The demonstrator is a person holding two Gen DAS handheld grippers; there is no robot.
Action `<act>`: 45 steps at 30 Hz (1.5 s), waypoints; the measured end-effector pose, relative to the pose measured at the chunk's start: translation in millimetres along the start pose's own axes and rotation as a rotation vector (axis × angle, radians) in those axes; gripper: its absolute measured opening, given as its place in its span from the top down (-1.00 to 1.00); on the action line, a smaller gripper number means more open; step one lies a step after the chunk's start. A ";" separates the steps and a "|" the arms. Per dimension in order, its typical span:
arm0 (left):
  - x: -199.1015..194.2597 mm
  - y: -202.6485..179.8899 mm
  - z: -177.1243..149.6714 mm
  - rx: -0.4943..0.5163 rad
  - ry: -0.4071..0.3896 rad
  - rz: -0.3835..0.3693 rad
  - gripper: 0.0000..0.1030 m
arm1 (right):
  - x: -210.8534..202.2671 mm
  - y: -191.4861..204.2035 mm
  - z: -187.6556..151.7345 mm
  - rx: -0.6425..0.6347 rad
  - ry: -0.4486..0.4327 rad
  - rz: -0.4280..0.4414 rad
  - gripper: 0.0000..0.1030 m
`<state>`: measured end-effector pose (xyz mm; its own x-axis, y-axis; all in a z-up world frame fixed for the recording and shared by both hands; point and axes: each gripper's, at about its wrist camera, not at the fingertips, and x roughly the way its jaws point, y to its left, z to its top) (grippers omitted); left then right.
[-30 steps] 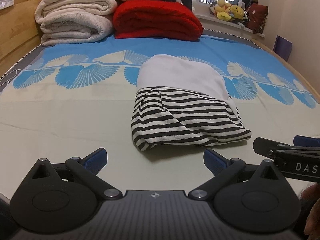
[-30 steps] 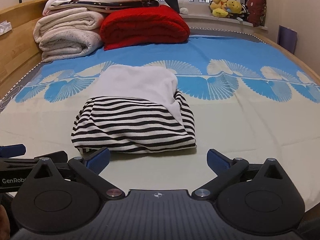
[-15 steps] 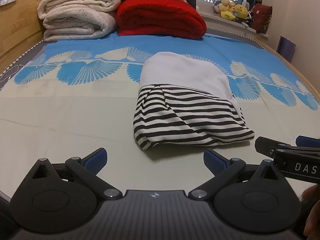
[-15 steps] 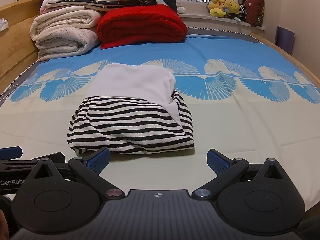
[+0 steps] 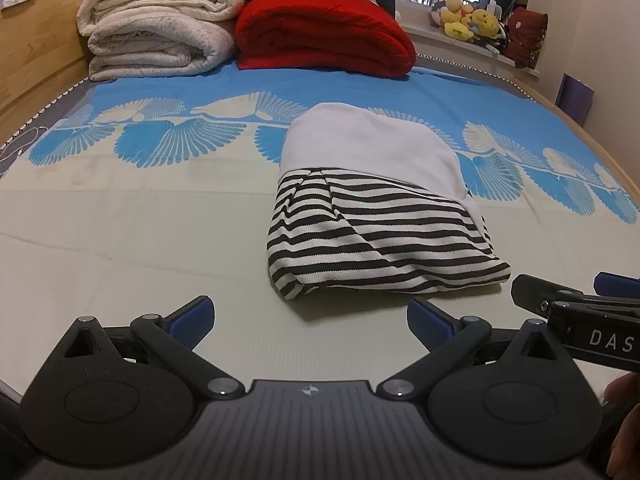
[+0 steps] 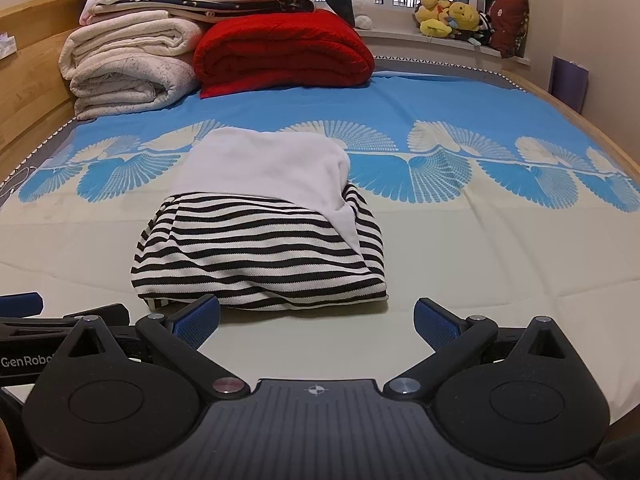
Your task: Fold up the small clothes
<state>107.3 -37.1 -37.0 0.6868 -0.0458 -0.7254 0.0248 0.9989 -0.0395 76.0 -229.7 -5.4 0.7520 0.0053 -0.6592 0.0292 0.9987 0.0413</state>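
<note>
- I see the bed sheet (image 5: 140, 240) filling most of both frames, smooth and flat, pale cream in the lower half with a blue band of fan-shaped prints across the upper half.
- In the upper left, rolled cream blankets (image 6: 128, 68) look fleecy, and a thick red quilted blanket (image 6: 280, 54) lies folded beside them.
- The folded garment (image 5: 376, 216) lies right of centre in my left view and centre-left in my right view: a soft rectangular bundle, plain white cloth over knitted black-and-white stripes.
- My left gripper (image 5: 310, 320) sits at the bottom edge, blue ribbed pads spread wide, holding nothing.
- My right gripper (image 6: 316, 318) is likewise wide apart and empty, just short of the bundle's near edge.
- Yellow plush toys (image 6: 448, 16) cluster in the upper right.
</note>
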 end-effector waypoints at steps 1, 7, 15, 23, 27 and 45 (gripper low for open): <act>0.1 -0.2 0.3 0.000 0.001 0.001 -0.99 | 0.1 0.1 0.0 -0.001 0.000 0.000 -0.98; 0.9 0.9 1.2 0.000 0.003 0.000 -0.99 | 0.2 -1.2 0.9 -0.003 -0.002 0.001 -0.98; 1.4 2.1 1.3 0.002 0.004 -0.001 -0.99 | 0.2 -1.1 0.6 -0.005 -0.003 0.001 -0.98; 2.5 2.9 0.9 0.007 0.006 -0.001 -0.99 | 0.1 -1.7 0.2 -0.010 -0.005 0.006 -0.98; 2.4 2.2 0.8 0.006 0.007 -0.001 -0.99 | 0.1 -1.5 0.2 -0.011 -0.005 0.007 -0.98; 2.6 2.1 0.7 0.007 0.007 -0.001 -0.99 | 0.5 -1.7 0.1 -0.011 -0.005 0.007 -0.98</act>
<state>109.7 -35.1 -38.4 0.6817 -0.0463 -0.7302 0.0299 0.9989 -0.0354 76.5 -231.4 -5.7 0.7553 0.0118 -0.6553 0.0168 0.9992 0.0373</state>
